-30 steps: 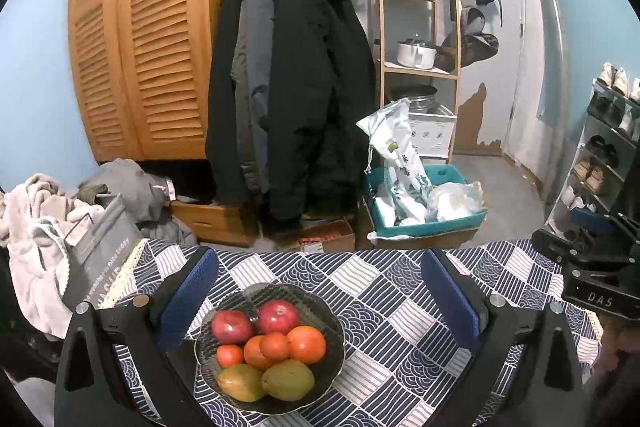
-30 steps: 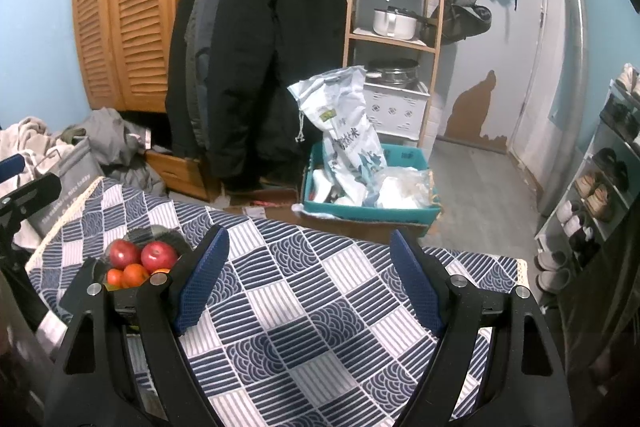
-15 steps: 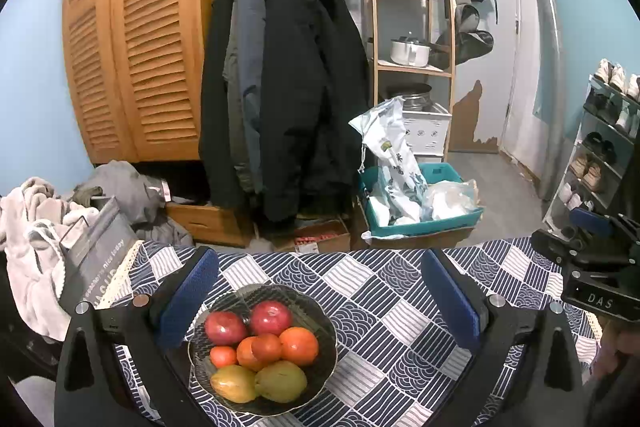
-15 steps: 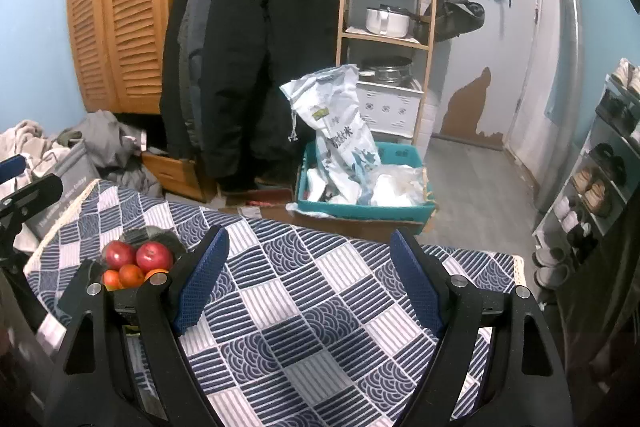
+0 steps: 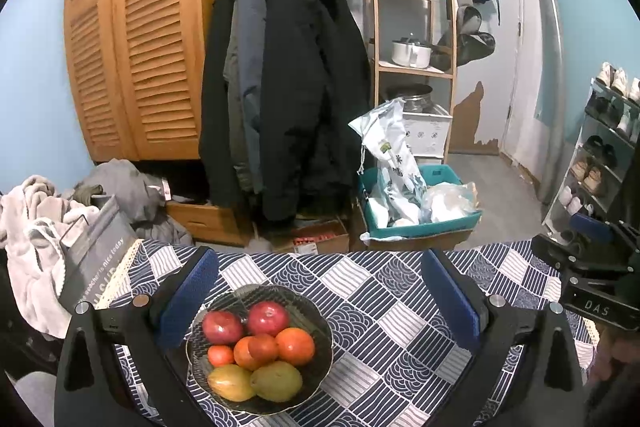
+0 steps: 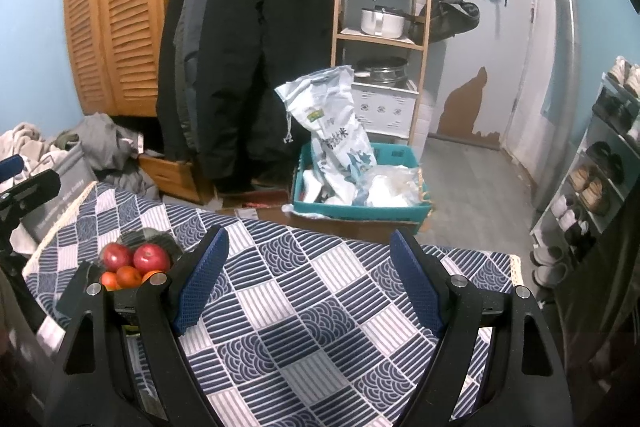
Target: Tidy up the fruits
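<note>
already the fruits (image 5: 258, 345) sit heaped in the glass bowl (image 5: 320, 359) on the table (image 5: 384, 315) — left gripper (image 5: 318, 301) and right gripper (image 6: 310, 281) both spread wide, holding nothing.

Fruit (image 5: 256, 347) in bowl (image 5: 320, 363), table (image 5: 392, 307) left.

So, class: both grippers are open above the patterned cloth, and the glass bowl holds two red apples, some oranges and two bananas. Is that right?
Not quite. In the left wrist view the bowl holds two yellow-green pears, not bananas. The rest stands: apples, oranges, left gripper and right gripper open.
</note>
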The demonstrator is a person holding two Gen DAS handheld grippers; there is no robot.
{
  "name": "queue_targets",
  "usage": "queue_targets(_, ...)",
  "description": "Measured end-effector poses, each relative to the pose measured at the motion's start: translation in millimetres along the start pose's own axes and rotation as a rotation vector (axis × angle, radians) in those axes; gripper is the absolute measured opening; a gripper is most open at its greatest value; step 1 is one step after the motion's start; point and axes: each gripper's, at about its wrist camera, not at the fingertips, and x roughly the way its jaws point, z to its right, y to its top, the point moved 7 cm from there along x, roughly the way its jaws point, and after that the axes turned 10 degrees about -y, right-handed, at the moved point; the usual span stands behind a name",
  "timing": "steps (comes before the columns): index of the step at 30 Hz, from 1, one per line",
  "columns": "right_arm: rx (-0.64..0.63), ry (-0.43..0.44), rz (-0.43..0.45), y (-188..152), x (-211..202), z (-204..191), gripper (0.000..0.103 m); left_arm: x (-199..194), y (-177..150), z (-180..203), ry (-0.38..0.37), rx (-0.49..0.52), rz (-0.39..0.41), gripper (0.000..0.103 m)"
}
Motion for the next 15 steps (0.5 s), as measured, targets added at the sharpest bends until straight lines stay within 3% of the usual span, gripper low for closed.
queue_targets(15,-0.002,-0.002,0.001,-0.3,0.0,1.4,0.082,-1.3,-0.7,-4.4,0.039,-0.021,0.003,0.102)
